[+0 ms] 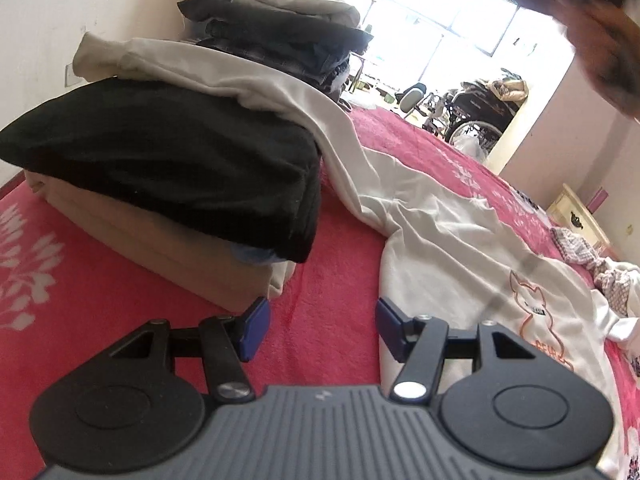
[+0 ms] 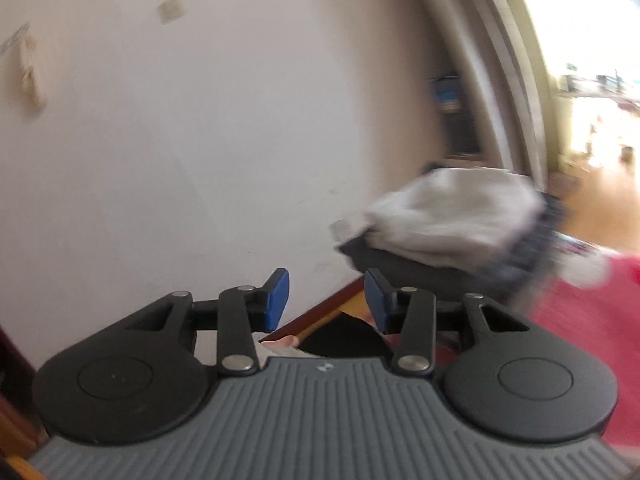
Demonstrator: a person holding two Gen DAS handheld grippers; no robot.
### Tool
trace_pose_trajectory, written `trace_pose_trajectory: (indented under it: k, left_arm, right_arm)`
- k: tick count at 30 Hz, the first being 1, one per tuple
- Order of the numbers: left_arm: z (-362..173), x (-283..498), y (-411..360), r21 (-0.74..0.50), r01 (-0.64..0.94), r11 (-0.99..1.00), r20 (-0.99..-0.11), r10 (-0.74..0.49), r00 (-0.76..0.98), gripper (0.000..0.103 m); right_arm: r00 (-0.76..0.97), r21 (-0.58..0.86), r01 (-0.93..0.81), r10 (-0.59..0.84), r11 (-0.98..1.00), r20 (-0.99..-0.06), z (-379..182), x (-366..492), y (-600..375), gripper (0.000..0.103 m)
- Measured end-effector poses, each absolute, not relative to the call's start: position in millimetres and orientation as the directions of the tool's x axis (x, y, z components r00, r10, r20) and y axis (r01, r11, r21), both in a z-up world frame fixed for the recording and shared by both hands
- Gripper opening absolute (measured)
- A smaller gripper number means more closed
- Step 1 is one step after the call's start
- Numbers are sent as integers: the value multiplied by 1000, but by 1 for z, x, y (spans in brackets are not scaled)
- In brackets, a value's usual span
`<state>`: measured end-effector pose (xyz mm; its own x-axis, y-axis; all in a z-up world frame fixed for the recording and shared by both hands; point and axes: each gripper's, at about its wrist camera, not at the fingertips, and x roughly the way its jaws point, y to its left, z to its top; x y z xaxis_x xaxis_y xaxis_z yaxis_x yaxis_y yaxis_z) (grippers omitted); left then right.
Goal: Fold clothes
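Folded stacks (image 1: 168,160) stand at the bed's (image 1: 120,300) far edge; the cat sweatshirt (image 1: 460,248) lies unfolded. My left hand-held gripper (image 1: 322,330) and right hand-held gripper (image 2: 326,300) gape, empty.

The white sweatshirt (image 1: 480,248) bears orange lettering, too blurred to read.

Pale plaster wall (image 2: 200,128) runs along the bed's far side, a light switch plate (image 2: 171,9) fixed to it. Bed covered by a pink blanket (image 1: 120,280) with white leaf print. Big window (image 1: 452,12) at the far end, daylight blown out white. Wheelchair (image 1: 480,116) parked beneath it, bags piled on the seat. Cream bedside cabinet (image 1: 576,216) against the right-hand wall. Wooden floor (image 2: 592,208) glows in the sun. Right wrist view badly blurred
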<state>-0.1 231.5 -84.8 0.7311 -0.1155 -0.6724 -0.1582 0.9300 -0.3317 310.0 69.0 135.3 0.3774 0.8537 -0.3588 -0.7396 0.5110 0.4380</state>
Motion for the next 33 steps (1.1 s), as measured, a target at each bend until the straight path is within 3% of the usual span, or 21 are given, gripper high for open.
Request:
trace_pose_trajectory:
  k: [3, 7, 9, 12, 15, 18, 19, 21, 23, 28, 33]
  left_arm:
    - [-85, 7, 222, -335, -117, 935, -700, -164, 695, 60]
    - [-93, 17, 201, -342, -42, 939, -762, -251, 597, 57]
    - [-97, 17, 188, -321, -10, 947, -784, -260, 564, 54]
    - [-104, 8, 171, -283, 27, 959, -798, -251, 547, 46]
    - [-111, 0, 162, -274, 44, 961, -802, -253, 541, 38]
    - [-114, -8, 156, -251, 54, 966, -803, -240, 545, 34]
    - [-115, -9, 155, -251, 54, 967, -803, -239, 546, 32]
    - [-116, -11, 155, -257, 48, 965, -802, -241, 547, 29]
    - [-117, -11, 155, -274, 53, 960, -802, -258, 539, 21]
    - [-117, -10, 154, -284, 70, 956, -804, -277, 526, 20]
    - [-118, -12, 153, -285, 76, 956, -806, -282, 521, 20]
  right_arm:
    - [409, 468, -670, 813, 576, -415, 130, 300, 11, 41]
    - [323, 418, -656, 735, 628, -596, 90, 273, -3, 41]
    - [293, 315, -699, 658, 642, -693, 58, 256, 19, 40]
    - [280, 129, -813, 576, 567, -768, 11, 226, 65, 38]
    - [351, -76, -871, 505, 485, -788, -31, 213, 109, 37]
    - [397, -179, -873, 446, 454, -802, -60, 217, 138, 37]
    - [401, -196, -871, 424, 450, -812, -68, 218, 142, 35]
    - [414, -229, -866, 381, 444, -827, -81, 223, 148, 9]
    - [415, -185, -853, 419, 487, -808, -76, 229, 144, 4]
    - [374, 4, -801, 506, 599, -777, -73, 254, 139, 3]
    - [362, 79, -761, 523, 644, -772, -97, 259, 146, 4]
